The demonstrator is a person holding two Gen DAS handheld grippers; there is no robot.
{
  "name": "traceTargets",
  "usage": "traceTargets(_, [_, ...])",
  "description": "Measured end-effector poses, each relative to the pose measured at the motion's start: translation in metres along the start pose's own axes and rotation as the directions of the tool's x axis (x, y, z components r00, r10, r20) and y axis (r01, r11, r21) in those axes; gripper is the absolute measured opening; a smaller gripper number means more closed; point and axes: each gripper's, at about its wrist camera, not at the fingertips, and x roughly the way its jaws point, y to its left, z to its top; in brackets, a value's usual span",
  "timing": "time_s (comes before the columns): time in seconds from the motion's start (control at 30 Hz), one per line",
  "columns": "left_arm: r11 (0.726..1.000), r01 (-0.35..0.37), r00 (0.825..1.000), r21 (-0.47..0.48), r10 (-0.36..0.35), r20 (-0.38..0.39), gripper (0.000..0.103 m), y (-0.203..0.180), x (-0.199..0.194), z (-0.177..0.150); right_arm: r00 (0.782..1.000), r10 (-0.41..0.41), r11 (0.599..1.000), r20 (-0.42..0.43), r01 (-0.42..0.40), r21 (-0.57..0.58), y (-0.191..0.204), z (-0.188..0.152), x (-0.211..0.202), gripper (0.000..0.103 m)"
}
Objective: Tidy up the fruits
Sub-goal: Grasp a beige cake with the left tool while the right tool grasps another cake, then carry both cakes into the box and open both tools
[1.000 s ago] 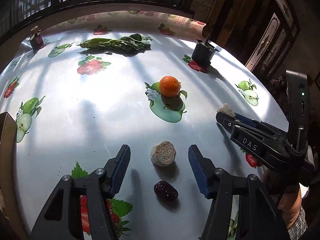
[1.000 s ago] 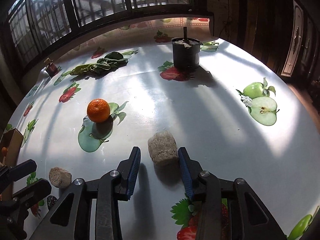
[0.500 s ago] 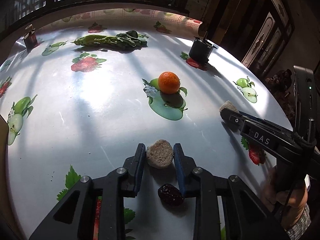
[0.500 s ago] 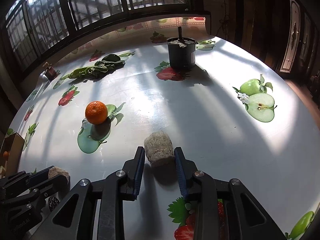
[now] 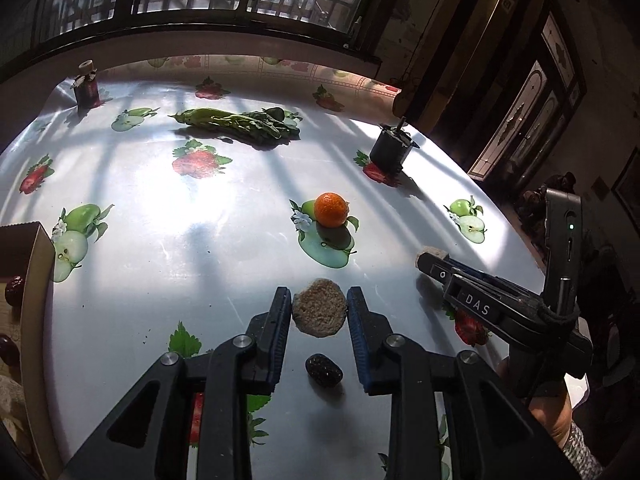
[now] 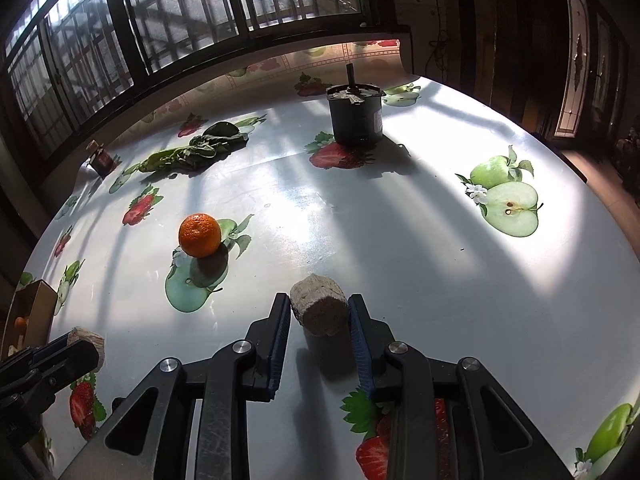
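My left gripper [image 5: 319, 305] is shut on a round beige cake-like piece [image 5: 319, 313] and holds it above the table; a dark red date [image 5: 323, 370] lies on the cloth beneath it. My right gripper [image 6: 319, 311] is shut on a second beige cylindrical piece [image 6: 319, 310], lifted over its shadow. An orange [image 5: 330, 209] sits on the fruit-print tablecloth; it also shows in the right wrist view [image 6: 199, 229]. The right gripper shows in the left wrist view [image 5: 432, 260], the left gripper in the right wrist view [image 6: 86, 344].
A cardboard box [image 5: 37, 280] with dates stands at the left edge. Leafy greens [image 5: 240, 122], a black motor can [image 5: 390, 150] and a small dark jar [image 5: 87, 84] stand farther back. The table's edge [image 6: 624, 240] drops off at right.
Both grippers closed from open onto their beige pieces and lifted them off the table. The date stayed on the cloth.
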Motion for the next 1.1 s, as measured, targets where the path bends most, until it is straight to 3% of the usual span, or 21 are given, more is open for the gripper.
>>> traceTargets(0.23, [0.996, -0.040, 0.997, -0.084, 0.046, 0.069, 0.028, 0.044, -0.080, -0.023, 0.996, 0.083, 0.995, 0.026, -0.081, -0.065, 0.040, -0.012, -0.056, 0.031])
traceTargets(0.4, [0.971, -0.144, 0.985, -0.191, 0.159, 0.069, 0.028, 0.099, -0.124, -0.057, 0.979, 0.204, 0.971, 0.006, -0.201, -0.130, 0.092, -0.031, -0.085, 0.032])
traceTargets(0.57, [0.906, -0.260, 0.960, -0.333, 0.281, 0.015, 0.028, 0.167, -0.157, -0.094, 0.947, 0.315, 0.913, -0.064, -0.321, -0.250, 0.169, -0.062, -0.096, 0.032])
traceTargets(0.77, [0.825, -0.387, 0.916, -0.413, 0.395, -0.070, 0.028, 0.222, -0.186, -0.134, 0.882, 0.426, 0.808, -0.202, -0.471, -0.353, 0.259, -0.109, -0.097, 0.032])
traceTargets(0.87, [0.805, -0.430, 0.898, -0.408, 0.429, -0.099, 0.028, 0.235, -0.190, -0.145, 0.850, 0.450, 0.763, -0.276, -0.526, -0.377, 0.294, -0.132, -0.090, 0.032])
traceTargets(0.93, [0.809, -0.434, 0.896, -0.396, 0.435, -0.092, 0.028, 0.237, -0.191, -0.147, 0.834, 0.455, 0.739, -0.313, -0.550, -0.390, 0.313, -0.144, -0.086, 0.032])
traceTargets(1.1, [0.801, -0.466, 0.879, -0.376, 0.468, -0.093, 0.028, 0.237, -0.188, -0.147, 0.826, 0.431, 0.709, -0.363, -0.559, -0.430, 0.342, -0.167, -0.080, 0.032])
